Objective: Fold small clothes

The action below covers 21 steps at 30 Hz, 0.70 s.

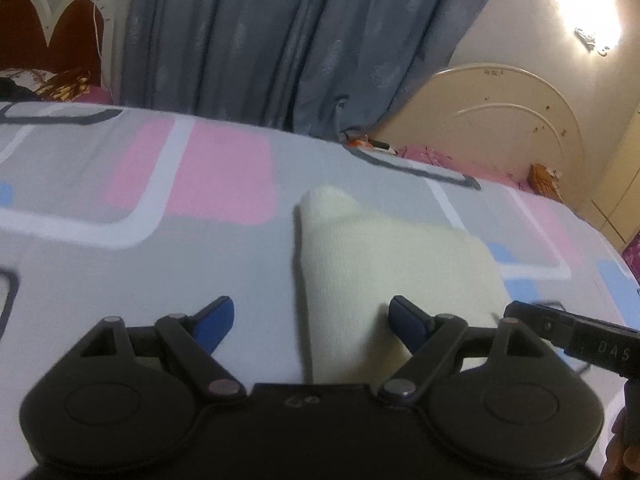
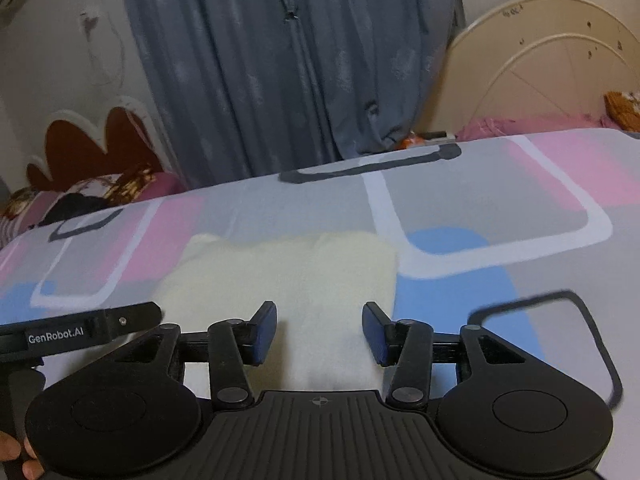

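Observation:
A small cream knitted garment lies flat on the patterned bed sheet. In the left wrist view my left gripper is open, its jaws wide apart over the garment's near left edge, holding nothing. The right gripper's body shows at the right edge there. In the right wrist view the same garment spreads ahead, and my right gripper is open above its near edge, empty. The left gripper's body shows at the left.
The sheet has pink, blue, grey and white shapes. A grey-blue curtain hangs behind the bed. A cream headboard stands at the far right, and a brown and white headboard with pillows at the far left.

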Available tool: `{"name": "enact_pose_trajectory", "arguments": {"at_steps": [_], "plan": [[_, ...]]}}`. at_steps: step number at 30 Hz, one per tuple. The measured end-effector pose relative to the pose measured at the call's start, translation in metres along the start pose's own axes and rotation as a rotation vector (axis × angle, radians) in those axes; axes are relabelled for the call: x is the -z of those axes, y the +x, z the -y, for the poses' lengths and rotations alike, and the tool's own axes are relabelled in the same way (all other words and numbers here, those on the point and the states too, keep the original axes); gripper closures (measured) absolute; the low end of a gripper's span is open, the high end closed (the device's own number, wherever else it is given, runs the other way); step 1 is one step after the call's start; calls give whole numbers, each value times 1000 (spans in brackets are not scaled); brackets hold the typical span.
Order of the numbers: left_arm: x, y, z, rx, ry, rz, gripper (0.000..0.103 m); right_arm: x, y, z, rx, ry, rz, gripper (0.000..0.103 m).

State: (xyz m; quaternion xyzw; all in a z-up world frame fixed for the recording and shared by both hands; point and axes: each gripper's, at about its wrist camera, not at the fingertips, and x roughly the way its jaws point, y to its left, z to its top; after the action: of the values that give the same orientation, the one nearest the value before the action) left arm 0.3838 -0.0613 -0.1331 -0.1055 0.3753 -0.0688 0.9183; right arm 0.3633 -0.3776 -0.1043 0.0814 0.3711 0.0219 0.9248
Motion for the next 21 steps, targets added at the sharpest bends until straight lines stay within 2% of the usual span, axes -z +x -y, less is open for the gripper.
{"name": "enact_pose_trajectory", "arguments": {"at_steps": [6, 8, 14, 21], "plan": [[21, 3, 5, -6, 15, -76, 18, 29, -7, -6, 42, -42, -31, 56], [22, -1, 8, -22, 28, -72, 17, 30, -9, -4, 51, -36, -39, 56], [28, -14, 18, -29, 75, -87, 19, 33, -49, -9, 16, -22, 8, 56], [49, -12, 23, -33, 109, -117, 18, 70, -54, -15, -4, -23, -68, 56]]}}
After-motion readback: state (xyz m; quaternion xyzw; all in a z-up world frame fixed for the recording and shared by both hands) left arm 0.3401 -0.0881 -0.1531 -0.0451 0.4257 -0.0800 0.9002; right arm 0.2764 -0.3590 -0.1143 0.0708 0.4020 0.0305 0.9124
